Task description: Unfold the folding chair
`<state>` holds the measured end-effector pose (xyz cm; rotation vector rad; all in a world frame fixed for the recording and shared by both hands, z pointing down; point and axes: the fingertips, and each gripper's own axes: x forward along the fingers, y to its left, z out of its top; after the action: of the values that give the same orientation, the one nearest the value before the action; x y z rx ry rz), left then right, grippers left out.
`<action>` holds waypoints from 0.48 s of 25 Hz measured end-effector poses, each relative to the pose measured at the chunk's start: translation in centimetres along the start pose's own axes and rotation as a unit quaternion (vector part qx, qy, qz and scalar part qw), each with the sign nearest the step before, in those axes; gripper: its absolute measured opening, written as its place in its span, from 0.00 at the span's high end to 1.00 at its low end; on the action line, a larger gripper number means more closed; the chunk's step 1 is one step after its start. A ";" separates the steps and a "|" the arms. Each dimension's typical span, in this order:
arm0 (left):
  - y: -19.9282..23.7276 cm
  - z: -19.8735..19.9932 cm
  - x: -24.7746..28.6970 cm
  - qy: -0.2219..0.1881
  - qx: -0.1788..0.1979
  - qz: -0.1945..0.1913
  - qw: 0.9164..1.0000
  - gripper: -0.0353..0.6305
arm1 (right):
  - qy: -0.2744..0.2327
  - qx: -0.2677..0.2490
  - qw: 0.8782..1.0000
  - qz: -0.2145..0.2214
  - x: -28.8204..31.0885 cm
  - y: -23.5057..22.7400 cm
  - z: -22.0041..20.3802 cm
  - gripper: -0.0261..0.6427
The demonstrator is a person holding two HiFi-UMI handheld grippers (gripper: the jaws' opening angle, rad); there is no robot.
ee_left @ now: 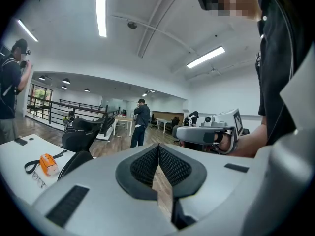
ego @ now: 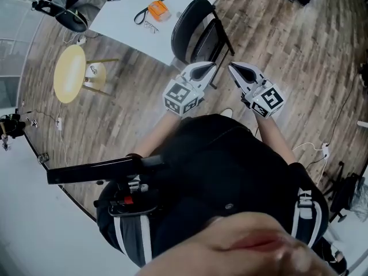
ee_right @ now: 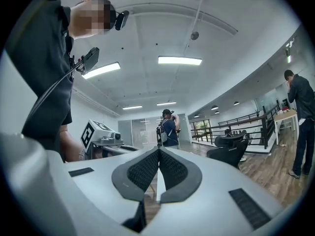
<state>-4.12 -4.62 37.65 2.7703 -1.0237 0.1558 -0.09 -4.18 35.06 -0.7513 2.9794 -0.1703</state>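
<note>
**A:** How many chairs are there?
**B:** Just one, a black folding chair [ego: 198,30], beside the white table [ego: 126,16], just beyond the tongs.
**A:** And the tongs?
**B:** Two: left gripper [ego: 210,68] and right gripper [ego: 232,68], both pressed together, pinching nothing.

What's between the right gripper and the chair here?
Only bare wood floor, as the head view shows. The shut right gripper sits just short of the folded chair, with nothing else in the gap.
</note>
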 end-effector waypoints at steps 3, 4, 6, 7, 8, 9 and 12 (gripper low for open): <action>0.4 0.4 1.4 0.000 0.003 0.005 1.000 0.94 | -0.001 -0.008 1.000 0.006 0.3 -1.6 0.2 0.95; 0.7 0.5 1.7 0.001 0.002 0.007 1.000 0.94 | -0.002 -0.006 1.000 0.006 0.5 -2.0 0.2 0.95; 1.2 0.6 2.0 0.004 0.003 0.008 1.000 0.94 | -0.003 -0.001 1.000 0.006 0.9 -2.5 0.3 0.95; 1.4 0.6 2.0 0.005 0.004 0.009 1.000 0.94 | -0.003 -0.001 1.000 0.008 1.1 -2.5 0.3 0.95; 1.7 0.5 2.0 0.006 0.005 0.010 1.000 0.94 | -0.001 -0.002 1.000 0.010 1.3 -2.5 0.2 0.95; 2.1 0.5 2.0 0.006 0.005 0.012 1.000 0.94 | 0.001 -0.002 1.000 0.011 1.6 -2.5 0.0 0.95; 4.0 0.3 2.4 0.009 0.006 0.011 1.000 0.94 | 0.007 -0.006 1.000 0.007 3.0 -3.3 -0.6 0.95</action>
<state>-4.95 -9.18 38.24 2.7645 -1.0526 0.1914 -1.21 -8.47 35.94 -0.7345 3.0008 -0.1577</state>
